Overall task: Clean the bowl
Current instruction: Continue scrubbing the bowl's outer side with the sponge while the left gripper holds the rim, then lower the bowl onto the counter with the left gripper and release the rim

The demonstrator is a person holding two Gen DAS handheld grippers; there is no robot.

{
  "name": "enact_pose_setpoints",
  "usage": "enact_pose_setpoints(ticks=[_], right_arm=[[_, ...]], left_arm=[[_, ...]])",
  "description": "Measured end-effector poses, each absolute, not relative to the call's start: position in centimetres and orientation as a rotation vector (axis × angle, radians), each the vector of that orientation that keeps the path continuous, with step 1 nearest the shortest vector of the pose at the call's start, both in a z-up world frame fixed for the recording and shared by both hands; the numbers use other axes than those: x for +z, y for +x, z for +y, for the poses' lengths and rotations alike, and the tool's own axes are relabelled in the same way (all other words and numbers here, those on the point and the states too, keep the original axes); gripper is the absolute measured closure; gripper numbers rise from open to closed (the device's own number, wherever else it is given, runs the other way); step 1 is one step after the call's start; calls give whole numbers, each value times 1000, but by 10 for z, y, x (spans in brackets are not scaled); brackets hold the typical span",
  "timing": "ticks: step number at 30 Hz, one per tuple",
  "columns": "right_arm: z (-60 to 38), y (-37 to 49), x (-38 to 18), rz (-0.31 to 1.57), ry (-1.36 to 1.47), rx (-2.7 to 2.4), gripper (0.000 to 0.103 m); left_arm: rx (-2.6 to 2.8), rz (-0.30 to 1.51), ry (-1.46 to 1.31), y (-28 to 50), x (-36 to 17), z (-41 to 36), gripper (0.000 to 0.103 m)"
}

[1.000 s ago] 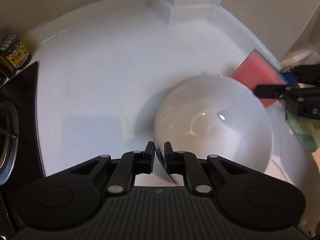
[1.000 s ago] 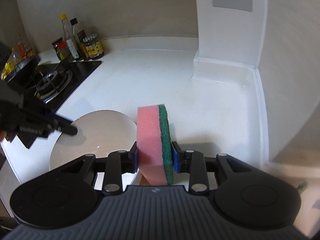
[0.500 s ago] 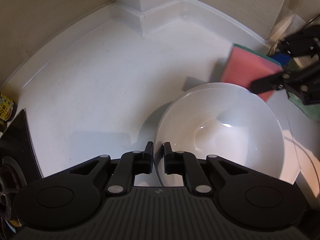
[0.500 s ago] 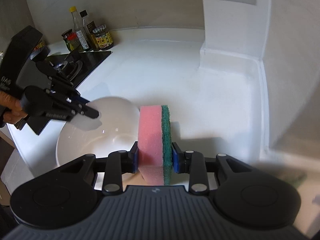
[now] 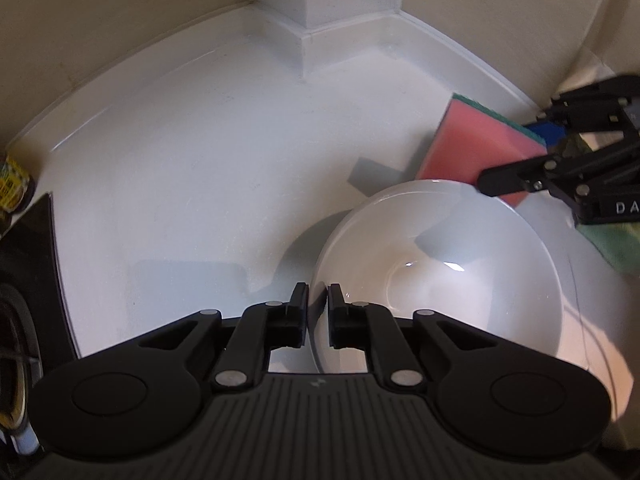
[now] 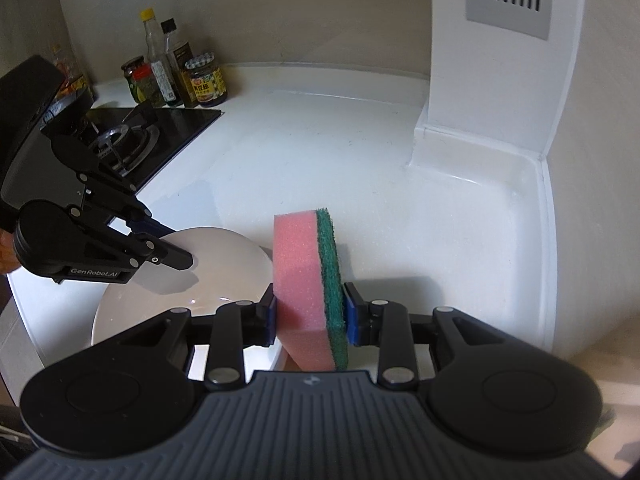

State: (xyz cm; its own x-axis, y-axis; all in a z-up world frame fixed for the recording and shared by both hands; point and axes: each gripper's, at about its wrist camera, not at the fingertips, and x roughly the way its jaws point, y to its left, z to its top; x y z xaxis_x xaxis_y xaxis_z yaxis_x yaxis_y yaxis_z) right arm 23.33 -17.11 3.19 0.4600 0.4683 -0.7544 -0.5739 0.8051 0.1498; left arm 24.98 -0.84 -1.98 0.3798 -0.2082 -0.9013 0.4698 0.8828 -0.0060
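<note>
Bowl (image 5: 440, 276) rim sat pinched between the nearly closed jaws of the left gripper (image 5: 318, 312) in the left wrist view; the bowl spread ahead and right of them on the white counter (image 5: 180, 184). Beyond its far rim hung the pink sponge (image 5: 472, 148).

From the right wrist, the right gripper (image 6: 310, 312) clamped that sponge upright, green side right. The bowl lay left of its jaws, with a hob (image 6: 132, 140) and jars (image 6: 204, 84) far beyond.

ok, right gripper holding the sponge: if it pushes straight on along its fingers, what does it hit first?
Probably bare white countertop. The right gripper points downward past the sponge, and the white bowl sits off to its left, outside that line. Depth is hard to judge in the fisheye view.
</note>
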Motion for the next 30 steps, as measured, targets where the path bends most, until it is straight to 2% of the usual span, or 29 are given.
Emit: enact_pose_setpoints(ticks=[4, 9, 16, 20, 30], right_arm=[[-182, 227, 31, 883, -74, 626, 75], [-202, 210, 30, 908, -8, 607, 75], [-212, 194, 35, 969, -88, 646, 75], [-198, 209, 34, 955, -93, 653, 75], [-158, 229, 33, 907, -199, 610, 75]], left_arm=[[-394, 1093, 202, 238, -9, 4, 95], [-423, 1131, 246, 230, -14, 4, 96], [-475, 1106, 347, 248, -15, -5, 98], [-482, 1084, 388, 262, -16, -14, 95], [-452, 1070, 318, 263, -19, -5, 94]])
